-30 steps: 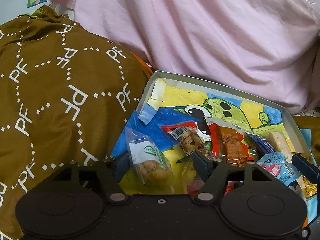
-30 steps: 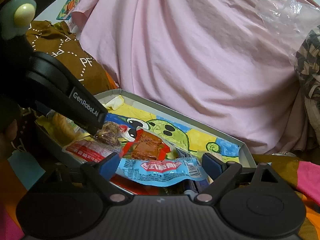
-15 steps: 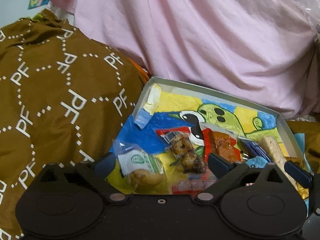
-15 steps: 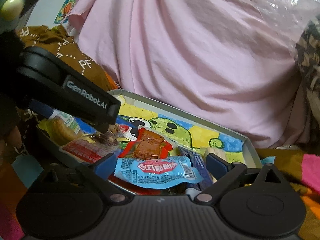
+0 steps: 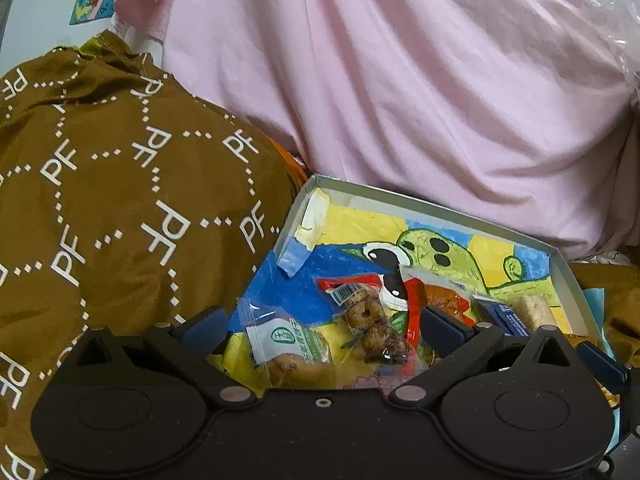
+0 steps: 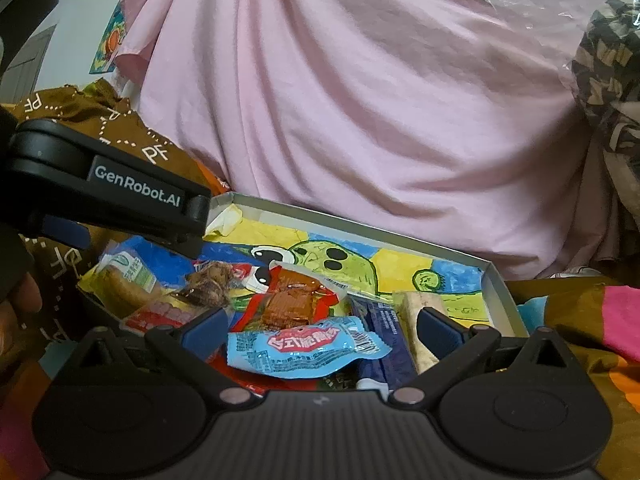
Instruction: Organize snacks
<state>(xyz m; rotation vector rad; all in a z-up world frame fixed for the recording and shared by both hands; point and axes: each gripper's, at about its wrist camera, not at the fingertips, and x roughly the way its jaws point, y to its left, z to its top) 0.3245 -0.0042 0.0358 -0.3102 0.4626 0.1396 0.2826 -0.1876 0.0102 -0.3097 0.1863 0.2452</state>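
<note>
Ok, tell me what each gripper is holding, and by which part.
Nothing is held. The left gripper and the right gripper both stand wide open over the snack packets in the tray, pads touching none.

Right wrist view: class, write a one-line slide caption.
Open right gripper over a blue packet in the painted snack tray.

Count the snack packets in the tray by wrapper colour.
Red: 2, slab packet, flat packet
Light blue: 1, pouch
Dark blue: 1, bar
Clear: 3, green-label pastry, brown clusters, beige roll
Total: 7 visible; others may be buried.
</note>
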